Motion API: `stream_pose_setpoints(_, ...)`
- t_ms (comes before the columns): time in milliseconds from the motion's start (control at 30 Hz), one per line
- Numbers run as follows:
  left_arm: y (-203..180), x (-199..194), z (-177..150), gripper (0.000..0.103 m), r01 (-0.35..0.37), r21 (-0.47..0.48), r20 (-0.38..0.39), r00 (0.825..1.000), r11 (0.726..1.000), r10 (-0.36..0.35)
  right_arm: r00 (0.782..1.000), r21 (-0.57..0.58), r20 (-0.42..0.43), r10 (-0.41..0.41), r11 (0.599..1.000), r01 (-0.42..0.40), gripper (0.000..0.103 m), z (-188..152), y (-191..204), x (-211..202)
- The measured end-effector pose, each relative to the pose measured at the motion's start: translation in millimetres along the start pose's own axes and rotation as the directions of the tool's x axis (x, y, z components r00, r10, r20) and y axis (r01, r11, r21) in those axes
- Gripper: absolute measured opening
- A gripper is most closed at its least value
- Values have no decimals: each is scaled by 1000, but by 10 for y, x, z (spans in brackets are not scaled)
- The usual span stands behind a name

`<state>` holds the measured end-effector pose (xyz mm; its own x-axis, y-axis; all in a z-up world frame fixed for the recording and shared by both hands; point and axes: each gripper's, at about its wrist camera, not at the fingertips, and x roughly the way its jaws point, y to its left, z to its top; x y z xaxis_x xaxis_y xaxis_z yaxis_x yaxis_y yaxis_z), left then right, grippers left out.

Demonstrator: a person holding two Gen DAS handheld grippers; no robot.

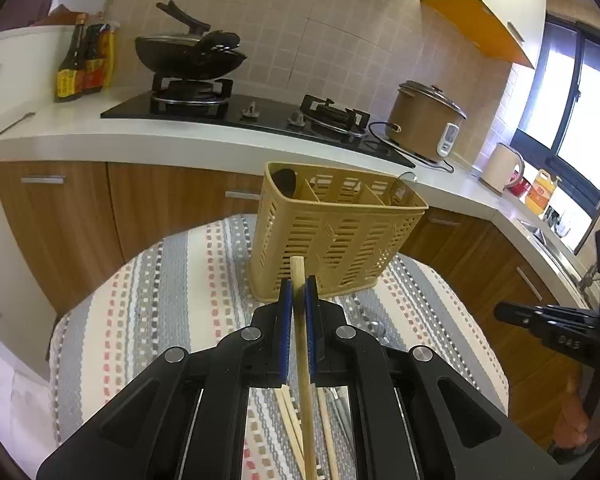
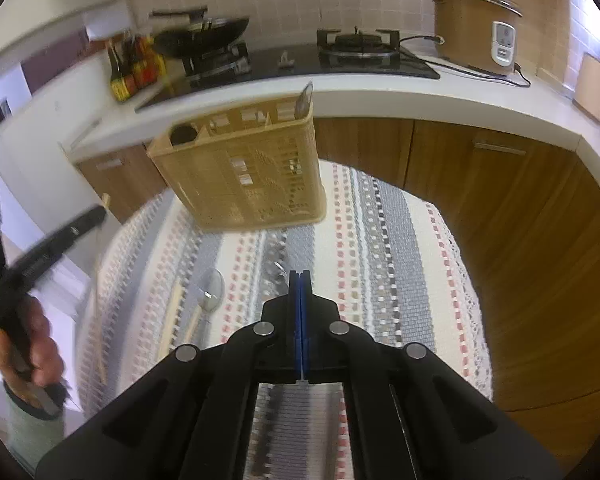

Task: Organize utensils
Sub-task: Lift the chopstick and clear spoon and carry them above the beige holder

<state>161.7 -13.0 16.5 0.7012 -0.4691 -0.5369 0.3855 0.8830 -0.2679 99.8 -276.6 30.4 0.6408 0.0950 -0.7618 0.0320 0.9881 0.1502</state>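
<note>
Striped woven cloth (image 1: 172, 280) covers the bench; all task items sit on it. Kitchen counter (image 1: 204, 136) runs behind, carrying a hob (image 1: 260, 116), wok (image 1: 188, 54), sauce bottles (image 1: 80, 64), rice cooker (image 1: 424, 120) and kettle (image 1: 500, 168).

Caddy (image 1: 332, 240): tan plastic, slotted walls, divided into compartments, upright near the far edge of the bench. Dark object in its left end compartment, kind not resolvable. In the right wrist view a metal handle (image 2: 304, 100) sticks up from the right end compartment.

Left gripper (image 1: 299, 292): blue-padded fingers clenched on one bamboo chopstick (image 1: 302, 344). Chopstick runs lengthwise between the pads; its blunt end projects past the fingertips and overlaps the caddy's front wall in the view. Contact with the wall cannot be told.

Right gripper (image 2: 300, 280): fingers pressed fully together, nothing between them. It hangs over the middle of the bench, in front of the caddy and well apart from it. It also shows at the right edge of the left wrist view.

Loose chopsticks (image 1: 288, 420) lie on the cloth under the left gripper, near the bench's near edge. Metal spoon (image 2: 210, 292) lies bowl-up on the cloth, left of the right gripper, with chopsticks beside it. Right wrist view is motion-blurred; finer detail there unreadable.
</note>
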Motion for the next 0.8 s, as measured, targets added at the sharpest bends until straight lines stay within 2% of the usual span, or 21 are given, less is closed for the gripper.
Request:
stream_pose_setpoints(67,11,-4,-17,4,5,0,-2,1000,1000,-5,998,-8,-61,19,1000,-20,5,11,-27,180)
stream_pose_setpoints(167,21,-17,-28,4,9,5,-3,1000,1000,-9,983,-33,-180,48,998,-54,13,46,-28,550)
stream_pose_setpoints(233,29,-29,-33,4,12,5,-5,1000,1000,-12,972,-90,-233,41,994,-64,27,100,68,805)
stream_pose_setpoints(267,30,-37,-37,4,11,6,-6,1000,1000,-11,969,-106,-244,42,992,-70,41,119,100,871)
stream_pose_setpoints(300,33,-46,-31,4,10,7,-6,1000,1000,-10,967,-130,-251,33,989,-67,44,140,147,970)
stream_pose_setpoints(400,50,-82,-53,4,8,11,-7,1000,1000,-7,959,-172,-281,27,982,-78,44,201,230,1194)
stream_pose_setpoints(600,112,-73,-62,4,14,0,-15,1000,1000,-14,919,-255,-381,-99,967,-1,44,246,407,1672)
stream_pose_setpoints(633,123,-65,-63,4,13,-1,-17,1000,1000,-13,922,-265,-372,-110,964,8,43,263,430,1679)
stream_pose_setpoints(700,127,-52,-57,4,13,-5,-20,1000,1000,-13,914,-265,-391,-109,964,2,29,301,485,1709)
stream_pose_setpoints(800,136,-32,-55,4,18,-14,-24,1000,1000,-19,912,-322,-379,-158,946,31,28,300,614,1715)
